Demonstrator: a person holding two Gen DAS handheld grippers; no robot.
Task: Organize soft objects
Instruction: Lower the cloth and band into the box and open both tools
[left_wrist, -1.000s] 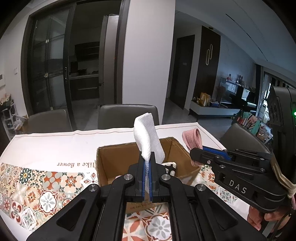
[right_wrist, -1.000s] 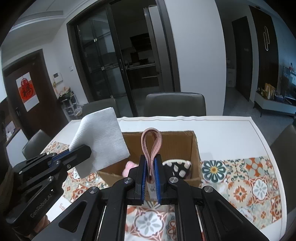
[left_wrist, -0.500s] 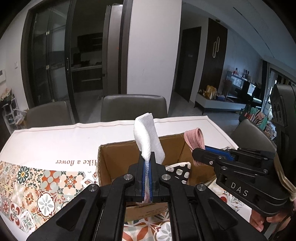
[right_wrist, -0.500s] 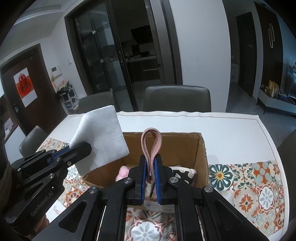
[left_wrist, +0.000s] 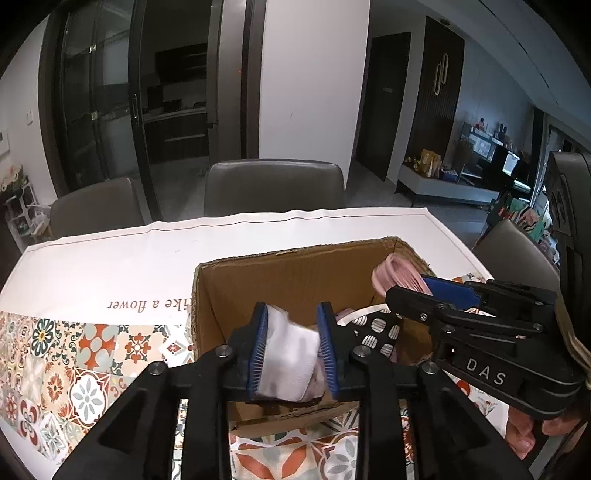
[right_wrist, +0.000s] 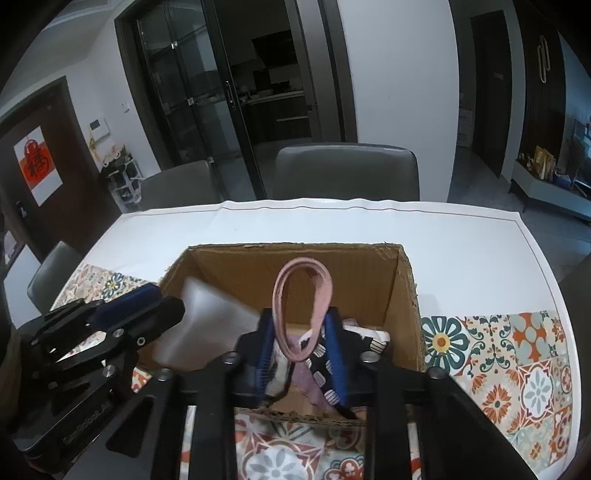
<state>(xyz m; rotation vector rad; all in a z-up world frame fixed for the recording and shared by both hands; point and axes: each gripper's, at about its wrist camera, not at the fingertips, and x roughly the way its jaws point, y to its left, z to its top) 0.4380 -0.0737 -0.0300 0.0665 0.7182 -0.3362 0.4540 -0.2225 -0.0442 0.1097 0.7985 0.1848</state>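
Both claws parted (over box (right_wrist: 295, 266)), cloths loose

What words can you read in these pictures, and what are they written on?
"like a flower", seen upside down, on the tablecloth.
"DAS" on the right gripper.
A red sign on the door carries a Chinese character, too blurred to read.
Lettering on the left gripper is too dark to read.

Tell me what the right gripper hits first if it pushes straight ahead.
Probably the looped pink fabric band between the open right gripper, then the black-and-white patterned cloth inside the brown cardboard box; depth is uncertain.
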